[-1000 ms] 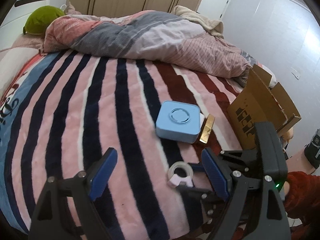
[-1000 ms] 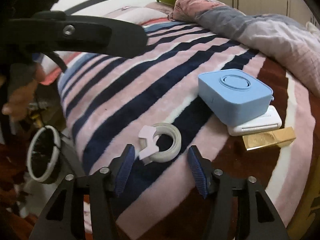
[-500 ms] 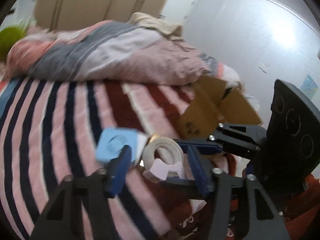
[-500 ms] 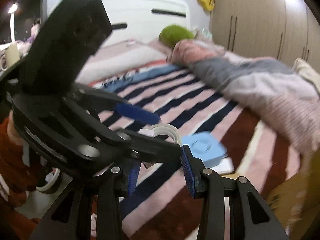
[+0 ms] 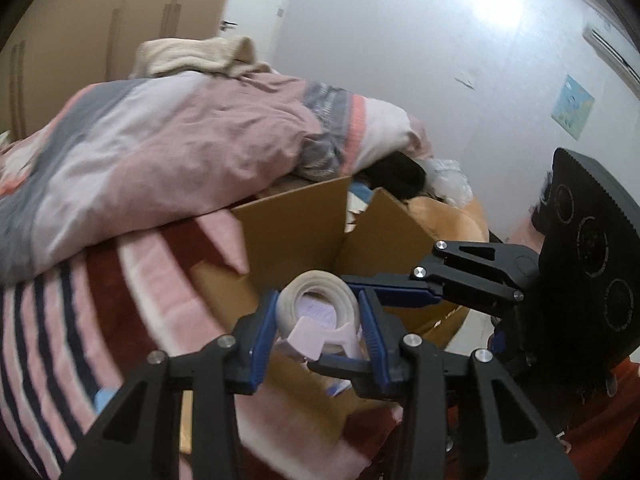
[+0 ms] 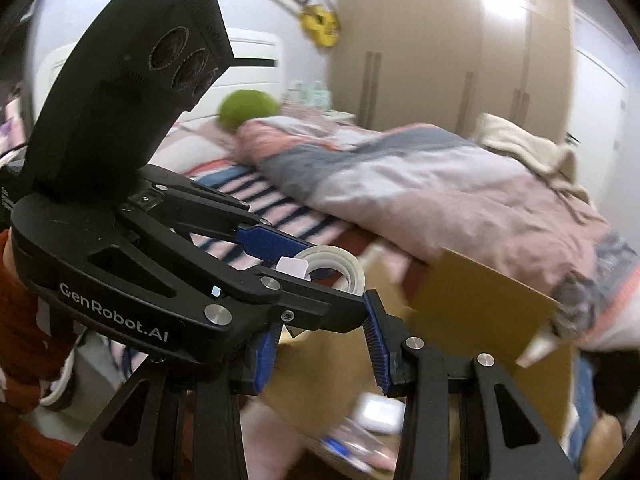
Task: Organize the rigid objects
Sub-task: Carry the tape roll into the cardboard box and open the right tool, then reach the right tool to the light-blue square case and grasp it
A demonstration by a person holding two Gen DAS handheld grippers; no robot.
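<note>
White tape roll (image 5: 318, 312) sits clamped in my left tongs (image 5: 318, 330), whose jaws just closed on it, above the open cardboard box (image 5: 296, 232); my right tongs (image 6: 320, 350) are closed, empty.

Tape roll (image 5: 318, 304): translucent whitish plastic film, glossy, with a matt pale lilac tab. Left hand-held gripper (image 5: 318, 330): matt black plastic frame, bright metal screw heads, ribbed blue pads (image 5: 262, 330). Right hand-held gripper (image 6: 320, 350): same matt black plastic, blue ribbed pads. Cardboard box (image 5: 296, 232): plain brown board, matt, smooth. Blanket (image 5: 60, 320): striped fleece, soft, napped. Quilt (image 5: 160, 152): woven cloth, matt, creased. Wardrobe (image 6: 440, 80): smooth wood-look panels, slight sheen.
</note>
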